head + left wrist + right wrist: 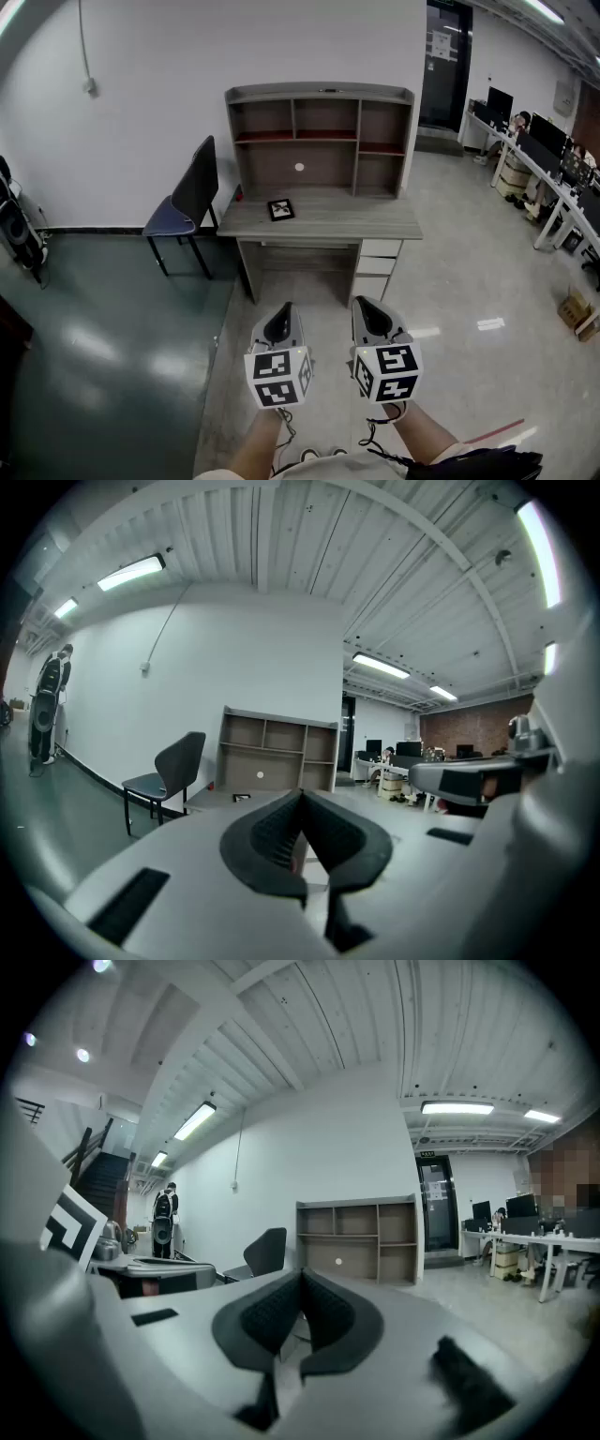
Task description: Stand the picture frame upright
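A picture frame (280, 209) lies flat on the left part of a grey counter (375, 217), below its shelf unit (319, 94). Well short of it, side by side above the floor (469, 281), the left tongs (279, 322) and right tongs (372, 317) are both pinched together, empty.

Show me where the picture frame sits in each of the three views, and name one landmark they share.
Head view: the picture frame lies flat on the desk, left of its centre.
Left gripper view: a small dark shape on the desktop, left of the left tongs.
Right gripper view: not made out; that part of the desktop is behind the right tongs.
Shared landmark: the shelf unit on the desk.
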